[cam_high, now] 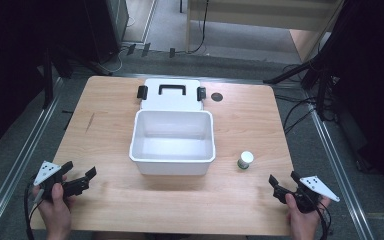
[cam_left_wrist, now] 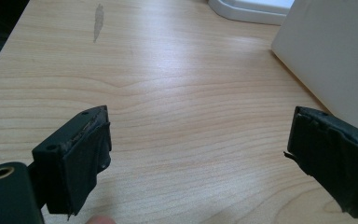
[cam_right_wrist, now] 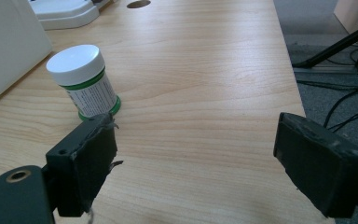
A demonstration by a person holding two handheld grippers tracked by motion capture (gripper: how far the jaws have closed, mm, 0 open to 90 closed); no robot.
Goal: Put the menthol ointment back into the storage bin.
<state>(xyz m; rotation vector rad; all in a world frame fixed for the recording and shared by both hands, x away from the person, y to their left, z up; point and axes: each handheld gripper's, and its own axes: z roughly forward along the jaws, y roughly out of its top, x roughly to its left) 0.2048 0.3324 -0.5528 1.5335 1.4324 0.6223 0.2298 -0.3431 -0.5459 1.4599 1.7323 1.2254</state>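
No step is begun: both the left gripper (cam_high: 80, 176) and right gripper (cam_high: 283, 181) are held spread and empty; the small white-capped, green-labelled jar (cam_high: 245, 160) beside the open white plastic box (cam_high: 172, 162) is probably approached next.

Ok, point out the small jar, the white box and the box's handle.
small jar (cam_right_wrist: 77, 59), right gripper view, on its white cap
white box (cam_high: 171, 162), high view, on its near wall
handle (cam_high: 172, 87), high view, on the black grip

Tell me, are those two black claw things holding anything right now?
No. The left gripper and right gripper are both open and empty above the table; the small jar and white box stand untouched.
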